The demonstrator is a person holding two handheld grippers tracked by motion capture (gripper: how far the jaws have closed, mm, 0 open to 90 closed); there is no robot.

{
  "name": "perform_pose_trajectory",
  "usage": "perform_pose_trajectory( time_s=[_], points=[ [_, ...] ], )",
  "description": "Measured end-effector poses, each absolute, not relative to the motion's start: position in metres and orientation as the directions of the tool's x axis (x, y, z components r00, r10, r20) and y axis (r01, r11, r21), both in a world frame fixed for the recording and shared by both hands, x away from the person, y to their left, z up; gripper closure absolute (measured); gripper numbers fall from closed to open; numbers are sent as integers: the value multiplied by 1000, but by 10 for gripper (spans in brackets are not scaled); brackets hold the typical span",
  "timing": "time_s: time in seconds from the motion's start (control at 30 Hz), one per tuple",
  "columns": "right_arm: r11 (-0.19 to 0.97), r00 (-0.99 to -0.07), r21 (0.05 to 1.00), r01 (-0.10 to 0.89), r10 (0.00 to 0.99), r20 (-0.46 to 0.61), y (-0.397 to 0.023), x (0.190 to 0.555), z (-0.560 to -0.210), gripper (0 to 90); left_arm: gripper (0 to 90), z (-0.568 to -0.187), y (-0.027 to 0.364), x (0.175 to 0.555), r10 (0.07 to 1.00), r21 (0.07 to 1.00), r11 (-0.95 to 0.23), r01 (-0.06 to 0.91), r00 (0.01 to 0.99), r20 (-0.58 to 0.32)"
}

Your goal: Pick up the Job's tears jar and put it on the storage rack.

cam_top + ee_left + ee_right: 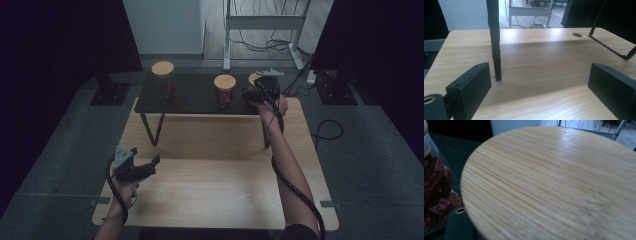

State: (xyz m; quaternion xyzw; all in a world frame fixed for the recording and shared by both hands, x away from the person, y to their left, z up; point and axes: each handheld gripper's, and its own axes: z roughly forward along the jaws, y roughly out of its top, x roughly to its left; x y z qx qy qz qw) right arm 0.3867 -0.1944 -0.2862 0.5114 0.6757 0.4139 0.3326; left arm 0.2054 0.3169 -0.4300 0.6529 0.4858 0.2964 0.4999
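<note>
**Right gripper at the third jar on the dark shelf**

Right gripper [256,93], a black two-jaw tool with a grey three-cornered plate on top, is at the upper right of the high view, at the right end of the low black rectangular shelf [195,97]. It sits at the glass jar with round bamboo lid [253,78], of which little more than the edge of the lid is visible behind the tool. In the right gripper view this lid [554,185] is very near, a flat disc with fine straight grain in pale yellow and brown. I cannot tell if the jaws press on the jar, since they are hidden.

Two more lidded glass jars stand on the shelf: the middle jar [225,91] with red content, and the tall left jar [164,82], well apart from it. The red, wrinkled content [435,192] shows at the left edge of the right gripper view.

Left gripper [150,165] hovers at the lower left over the light wooden table [220,190]; its square black jaws stand wide apart with nothing between them. A thin black metal leg [495,45] of the shelf stands upright on the smooth tabletop.
</note>
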Motion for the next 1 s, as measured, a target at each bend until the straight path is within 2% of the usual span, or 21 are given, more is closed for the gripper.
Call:
perform_pose_trajectory(
  time_s=[0.43, 1.0],
  points=[
    [120, -241, 924, 363, 970, -32, -194, 372, -289, 122, 44, -429, 315, 204, 929, 942, -32, 334, 358, -95],
    [97, -219, 932, 350, 976, -19, -198, 351, -293, 71, 44, -427, 313, 201, 925, 945, -38, 324, 368, -89]
  ],
)
